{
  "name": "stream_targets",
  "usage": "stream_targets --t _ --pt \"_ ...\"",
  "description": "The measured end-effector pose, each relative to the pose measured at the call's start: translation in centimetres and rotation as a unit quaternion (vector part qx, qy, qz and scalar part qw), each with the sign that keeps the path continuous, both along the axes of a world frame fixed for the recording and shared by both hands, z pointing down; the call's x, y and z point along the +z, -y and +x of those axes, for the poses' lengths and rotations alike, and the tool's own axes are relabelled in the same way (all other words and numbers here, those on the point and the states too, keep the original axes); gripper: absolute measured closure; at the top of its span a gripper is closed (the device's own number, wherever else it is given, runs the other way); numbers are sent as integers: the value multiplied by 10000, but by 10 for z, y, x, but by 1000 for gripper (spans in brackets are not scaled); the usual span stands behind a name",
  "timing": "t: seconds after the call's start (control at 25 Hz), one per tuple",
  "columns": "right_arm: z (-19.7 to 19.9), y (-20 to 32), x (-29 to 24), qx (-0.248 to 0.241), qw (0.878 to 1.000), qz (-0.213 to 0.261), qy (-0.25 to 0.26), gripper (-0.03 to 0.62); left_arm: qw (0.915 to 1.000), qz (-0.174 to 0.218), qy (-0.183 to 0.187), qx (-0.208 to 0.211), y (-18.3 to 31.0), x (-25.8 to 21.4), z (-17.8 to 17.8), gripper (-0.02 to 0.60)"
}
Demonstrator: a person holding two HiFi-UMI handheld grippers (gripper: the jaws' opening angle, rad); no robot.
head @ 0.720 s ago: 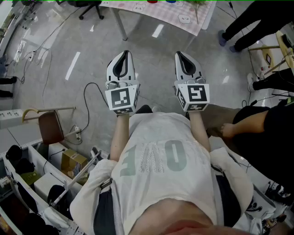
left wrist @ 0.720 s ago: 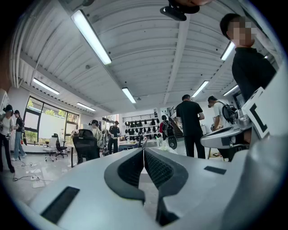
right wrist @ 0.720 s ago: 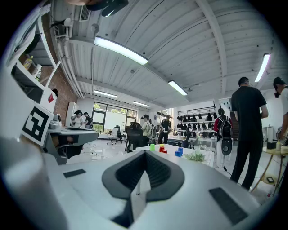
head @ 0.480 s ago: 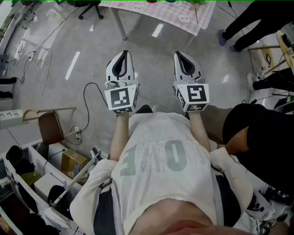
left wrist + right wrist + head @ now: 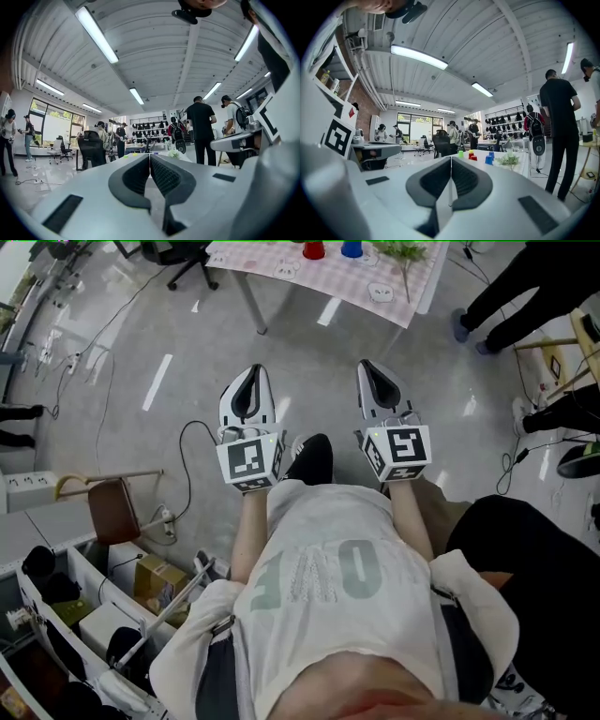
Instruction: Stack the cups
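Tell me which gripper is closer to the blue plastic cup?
Right. The right gripper points almost straight at the blue plastic cup; the left gripper sits farther off to its left.

Pink checked tablecloth (image 5: 328,279), red cup (image 5: 313,250), blue cup (image 5: 352,249), green cup (image 5: 461,153), grey floor (image 5: 309,362)

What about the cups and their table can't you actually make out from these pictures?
- Head view: the top edge cuts off the red cup and blue cup; any others on the table lie out of frame.
- Right gripper view: the cups are too small to count or to tell whether any are stacked.
- Left gripper view: the shut left gripper blocks most of the table, so no cup can be told apart.
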State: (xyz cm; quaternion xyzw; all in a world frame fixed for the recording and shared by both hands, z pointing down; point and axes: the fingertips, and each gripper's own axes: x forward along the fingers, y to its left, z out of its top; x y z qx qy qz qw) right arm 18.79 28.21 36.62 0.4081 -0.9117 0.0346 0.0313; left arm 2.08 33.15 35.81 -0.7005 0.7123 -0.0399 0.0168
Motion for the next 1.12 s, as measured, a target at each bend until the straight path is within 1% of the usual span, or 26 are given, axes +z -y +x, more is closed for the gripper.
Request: stream_targets --t 0.12,0.24,0.32,0.48,0.6,0.72,1.0,1.12 --pt "1 12 3 45 10000 -46 40 565 10000 -11 -38 12 17 3 -6 554" --pt "2 32 8 132 9998 -111 51 565 9999 89 -26 138 43 2 -6 553" --pt "1 47 9 188 9998 -96 47 563 9996 163 -14 238 63 1 -7 553" --pt "-1 86 11 358 9993 -94 11 565 9988 184 -26 449 111 1 -9 553" --pt "-5 126 10 530 9985 -140 13 565 9979 190 -31 626 155 -2 -13 552" --pt "-19 173 8 631 9978 -210 -21 564 9970 210 -27 750 202 -10 -25 553" --pt "-67 292 -7 678 9975 -145 -110 563 9955 413 -4 852 323 -28 -72 553" --pt "-88 337 -13 695 9974 -92 -148 563 9948 464 -36 901 368 -32 -92 553"
